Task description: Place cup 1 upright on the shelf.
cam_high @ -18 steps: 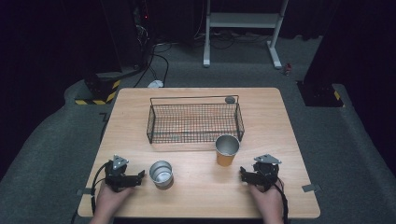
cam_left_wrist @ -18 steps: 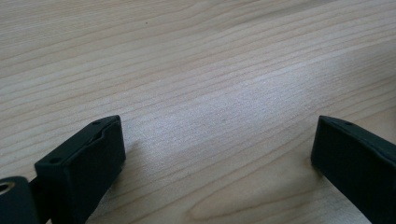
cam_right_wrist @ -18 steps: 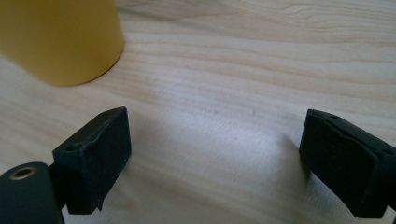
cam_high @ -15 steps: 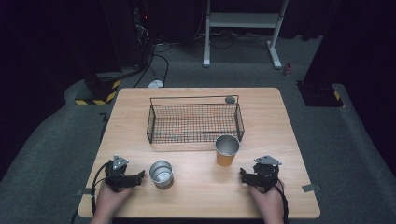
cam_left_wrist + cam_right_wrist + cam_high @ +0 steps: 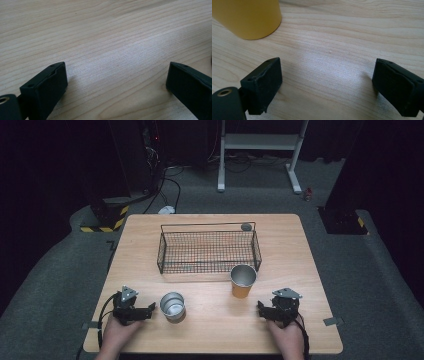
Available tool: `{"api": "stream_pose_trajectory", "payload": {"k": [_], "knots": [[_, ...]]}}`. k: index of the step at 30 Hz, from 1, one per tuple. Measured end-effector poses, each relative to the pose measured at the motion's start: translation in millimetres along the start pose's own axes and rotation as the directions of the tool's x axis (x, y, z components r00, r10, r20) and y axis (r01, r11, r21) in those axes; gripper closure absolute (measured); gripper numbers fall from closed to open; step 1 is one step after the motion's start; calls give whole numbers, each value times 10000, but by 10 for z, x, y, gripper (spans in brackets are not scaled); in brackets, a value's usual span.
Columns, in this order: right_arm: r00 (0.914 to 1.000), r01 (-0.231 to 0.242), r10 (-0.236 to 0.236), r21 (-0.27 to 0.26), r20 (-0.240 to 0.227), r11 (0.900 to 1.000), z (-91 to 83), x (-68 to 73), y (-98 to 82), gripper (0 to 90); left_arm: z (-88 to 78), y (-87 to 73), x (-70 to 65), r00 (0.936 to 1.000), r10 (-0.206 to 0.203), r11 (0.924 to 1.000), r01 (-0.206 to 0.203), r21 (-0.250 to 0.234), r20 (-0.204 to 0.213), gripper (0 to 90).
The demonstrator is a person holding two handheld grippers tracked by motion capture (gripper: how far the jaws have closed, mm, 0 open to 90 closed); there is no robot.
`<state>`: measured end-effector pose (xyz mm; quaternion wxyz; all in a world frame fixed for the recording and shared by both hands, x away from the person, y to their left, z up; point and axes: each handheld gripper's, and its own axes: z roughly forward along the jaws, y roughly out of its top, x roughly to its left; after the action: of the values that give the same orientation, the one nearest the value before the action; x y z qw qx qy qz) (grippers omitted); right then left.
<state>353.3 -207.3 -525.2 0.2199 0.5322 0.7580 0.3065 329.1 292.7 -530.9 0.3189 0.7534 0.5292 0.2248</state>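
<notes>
Nearest the person, the left gripper (image 5: pixel 150 310) rested on the table (image 5: pixel 210 335) with its jaws spread wide and bare wood between them, as its own view showed (image 5: pixel 117 85). The right gripper (image 5: pixel 261 309) lay at the other near corner, jaws equally wide and holding nothing (image 5: pixel 327 85).

The steel cup (image 5: pixel 172 305) stood upright just beside the left gripper's tips, mouth up, its long axis vertical. The orange cup (image 5: pixel 243 281) stood upright too, near the right gripper and ahead of it to the left; its yellow wall filled the top-left of the right gripper view (image 5: pixel 247 17). Nothing lay between either gripper and its cup.

Compared with half a second before, grippers and cups sat in the same places.

Behind the cups lay the wire basket (image 5: pixel 208 251), the orange cup just beside its near right corner. A small grey disc (image 5: pixel 246 226) sat at its far right rim.
</notes>
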Motion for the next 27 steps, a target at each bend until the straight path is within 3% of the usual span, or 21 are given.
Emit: {"api": "stream_pose_trajectory", "payload": {"k": [15, 19, 23, 27], "knots": [[10000, 54, -54, -18, 1, 10000, 3, -4, 1, 91, -22, -3, 10, 10000, 22, 10000, -22, 54, -27, 62], [10000, 17, -17, -6, -1, 10000, 1, -2, 1, 92, -48, -2, 1, 9998, 122, 9999, -124, 112, 183, 62], [10000, 65, -65, -20, -16, 10000, -1, -4, -2, 92, -148, 39, 5, 9992, 31, 9992, -14, -407, 408, 62], [10000, 67, -67, -19, -16, 10000, -1, -4, -2, 92, -194, 52, 20, 9974, -147, 9986, 183, -505, 701, 63]]}}
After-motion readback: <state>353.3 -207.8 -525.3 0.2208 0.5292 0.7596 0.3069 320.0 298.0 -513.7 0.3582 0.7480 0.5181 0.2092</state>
